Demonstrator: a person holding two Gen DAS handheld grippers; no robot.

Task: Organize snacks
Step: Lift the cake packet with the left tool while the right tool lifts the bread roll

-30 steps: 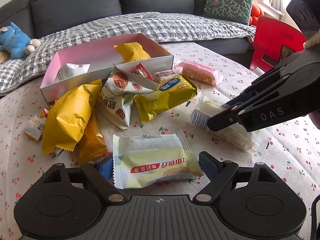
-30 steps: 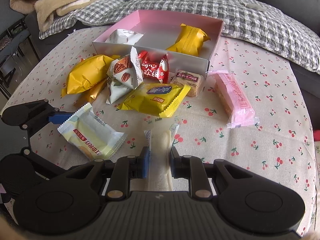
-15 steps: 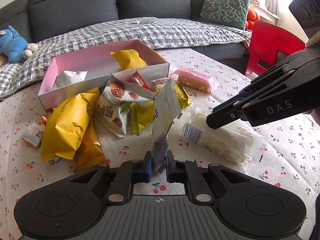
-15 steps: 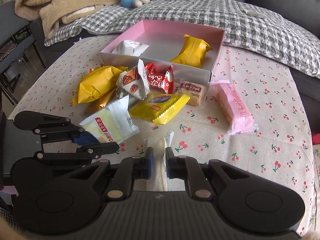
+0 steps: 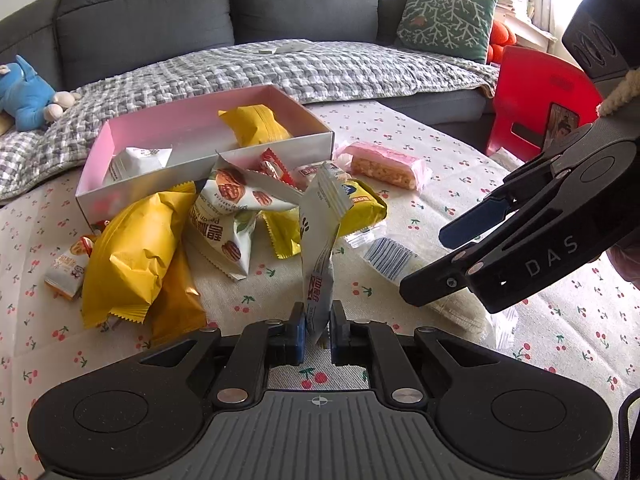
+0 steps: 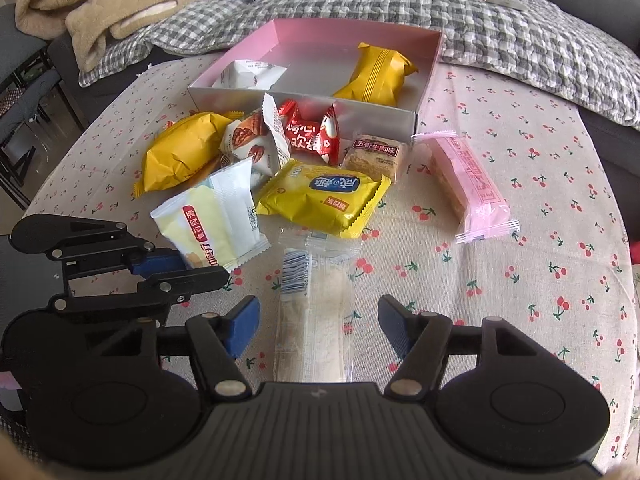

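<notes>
My left gripper [image 5: 318, 330] is shut on a white and pale-yellow snack packet [image 5: 322, 240], held on edge above the table; it also shows in the right wrist view [image 6: 212, 226]. My right gripper [image 6: 318, 326] is open, and a clear-wrapped cream wafer bar [image 6: 312, 320] lies flat on the table between its fingers. The pink box [image 6: 280, 94] stands at the far side and holds a yellow packet [image 6: 374, 74] and a white packet [image 6: 248, 74]. Loose snacks lie in a pile in front of the box.
The pile holds a big yellow bag [image 6: 180, 156], a nut packet [image 6: 256, 142], a red packet [image 6: 310, 136], a yellow cracker pack [image 6: 324, 198] and a brown cake [image 6: 376, 156]. A pink bar [image 6: 468, 184] lies to the right. A grey sofa [image 5: 200, 12] and a red chair [image 5: 536, 96] stand behind.
My left gripper shut on the white and yellow packet and lifted it on edge. My right gripper opened and let the cream wafer bar down flat on the table.
</notes>
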